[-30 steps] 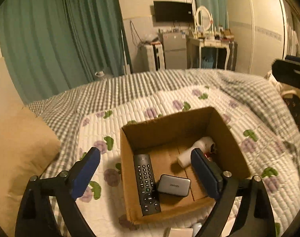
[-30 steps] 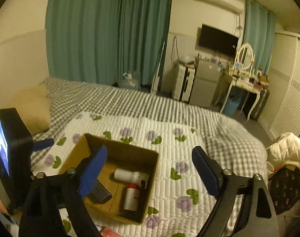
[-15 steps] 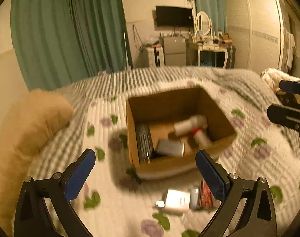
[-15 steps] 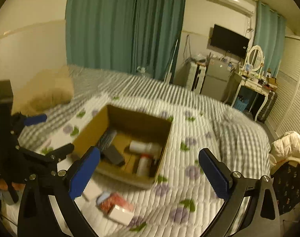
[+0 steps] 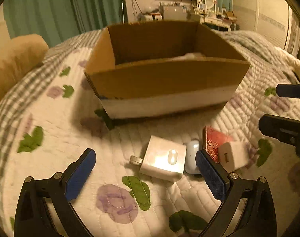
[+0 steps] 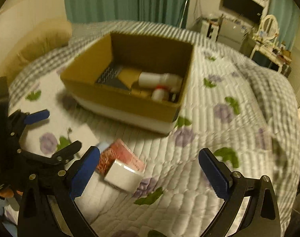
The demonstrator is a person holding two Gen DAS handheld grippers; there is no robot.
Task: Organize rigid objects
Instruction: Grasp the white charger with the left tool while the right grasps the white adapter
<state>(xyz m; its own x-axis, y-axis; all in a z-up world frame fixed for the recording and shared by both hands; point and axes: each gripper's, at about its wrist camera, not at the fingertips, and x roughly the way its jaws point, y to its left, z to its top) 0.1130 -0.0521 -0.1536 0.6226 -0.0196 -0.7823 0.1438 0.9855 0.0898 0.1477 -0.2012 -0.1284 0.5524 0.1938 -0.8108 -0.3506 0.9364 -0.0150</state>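
A cardboard box [image 5: 165, 79] stands on the quilted bed; in the right wrist view [image 6: 130, 98] it holds a black remote [image 6: 108, 75], a white bottle [image 6: 157, 78] and a red-capped bottle [image 6: 159, 92]. In front of the box lie a white charger [image 5: 163, 160], a white earbud case [image 5: 192, 154], a red box of clips [image 5: 217, 140] and a small white adapter [image 5: 232, 156]. My left gripper [image 5: 148, 173] is open and empty, low over the charger. My right gripper [image 6: 151, 169] is open and empty, just right of the adapter [image 6: 123, 175] and red box [image 6: 120, 156].
A tan pillow [image 5: 13, 59] lies at the left of the bed. Green curtains [image 6: 126, 0], a dressing table [image 6: 268, 45] and a wall TV [image 6: 241, 6] are beyond the bed. The right gripper's fingers [image 5: 284, 126] show at the left view's right edge.
Both grippers have dropped lower and closer to the bed. The loose items in front of the box now fill the near view. Both stay open.
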